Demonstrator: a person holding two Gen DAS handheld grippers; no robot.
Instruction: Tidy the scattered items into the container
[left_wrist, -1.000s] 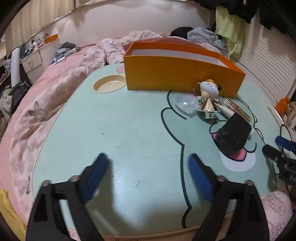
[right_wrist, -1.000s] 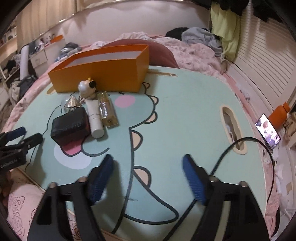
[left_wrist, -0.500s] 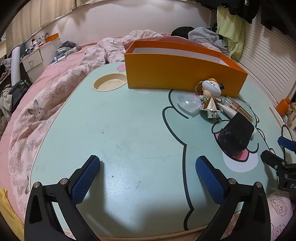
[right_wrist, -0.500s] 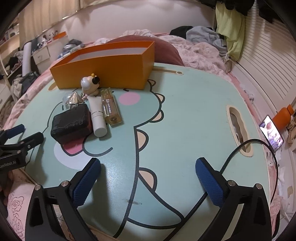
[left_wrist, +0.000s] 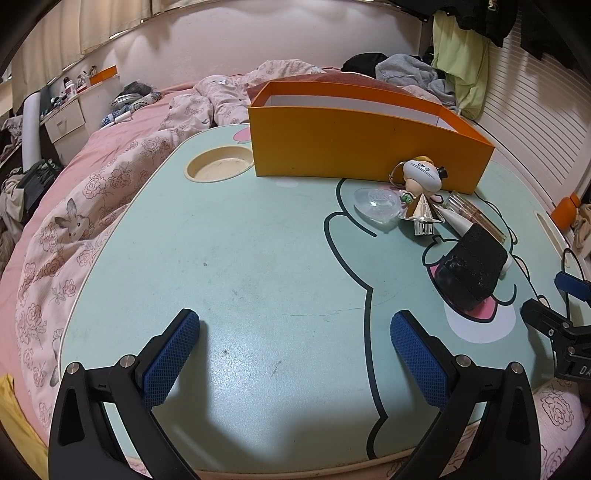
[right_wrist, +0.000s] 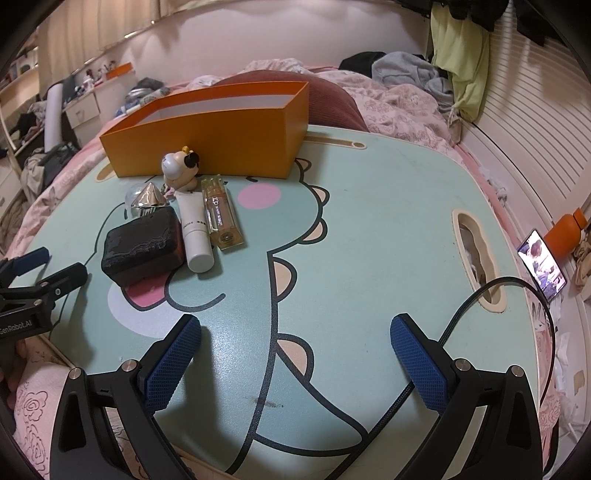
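— Scattered items sit in one cluster on the table (right_wrist: 369, 206), just in front of the orange container (right_wrist: 207, 147). Where are your fingers?

— At six o'clock in each wrist view. My left gripper (left_wrist: 295, 354) is spread wide over bare tabletop, nothing between the pads. My right gripper (right_wrist: 295, 356) is equally wide and empty, with a black cable (right_wrist: 469, 306) running by its right finger.

— Go through the cluster, left to right, from the right wrist.

— Black case (right_wrist: 142, 245) at about ten o'clock, silver cone (right_wrist: 147, 197) behind it, cow figurine (right_wrist: 181, 168) upright against the container wall, then white tube (right_wrist: 194, 232) and clear bottle (right_wrist: 221, 212).

— What could go wrong?

— The tube touches the case and lies just beside the bottle; I judge a wide grab could catch two and drop one short of the rim. The tube could roll. The cable could snag my right hand on the reach.

— How do the long ones lie?

— Tube and bottle lie flat, nearly parallel, long axes running roughly from six toward twelve, caps toward me. The container's long axis runs crosswise, about nine to three.
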